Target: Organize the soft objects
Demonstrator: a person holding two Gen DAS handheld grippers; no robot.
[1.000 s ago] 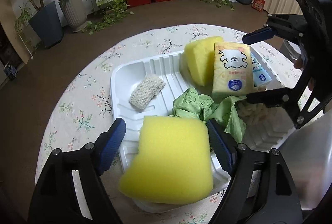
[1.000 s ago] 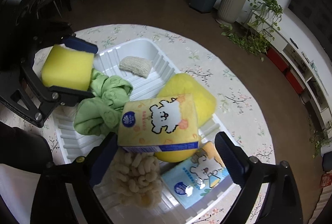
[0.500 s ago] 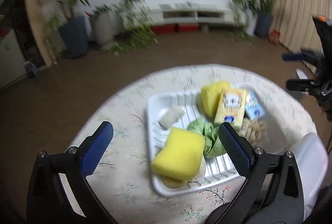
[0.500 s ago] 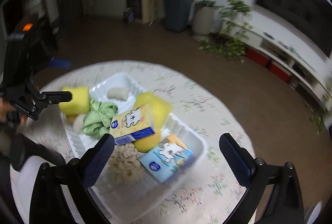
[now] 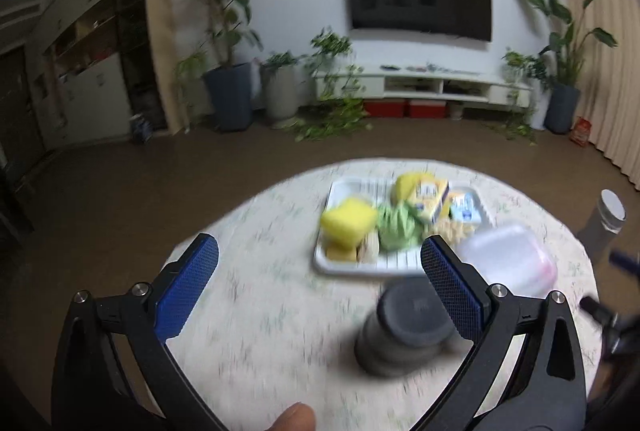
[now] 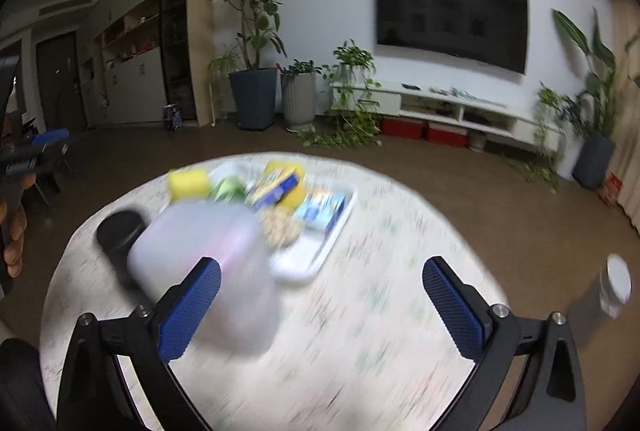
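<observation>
A white tray [image 5: 348, 269] stands at the far side of the round table and holds the soft things: a yellow sponge [image 5: 349, 221], a green cloth [image 5: 397, 231], a yellow tissue pack [image 5: 429, 196], a blue tissue pack [image 5: 464, 208] and a beige chenille pad [image 5: 454, 231]. The tray also shows in the right wrist view [image 6: 320, 251], with the sponge [image 6: 188, 183] at its left. My left gripper [image 5: 320, 281] is open and empty, well back from the tray. My right gripper [image 6: 322, 305] is open and empty above the tablecloth. Both views are motion-blurred.
A dark round jar [image 5: 404, 327] stands near the table's front, between the left gripper's fingers in its view. A translucent plastic box [image 5: 508, 259] sits right of the tray and also shows in the right wrist view [image 6: 208, 271]. A grey cylinder [image 5: 604, 227] stands off the table's right.
The left gripper let go of the yellow sponge, which now rests in the tray. Both grippers have pulled back and up from the tray, open and empty.
</observation>
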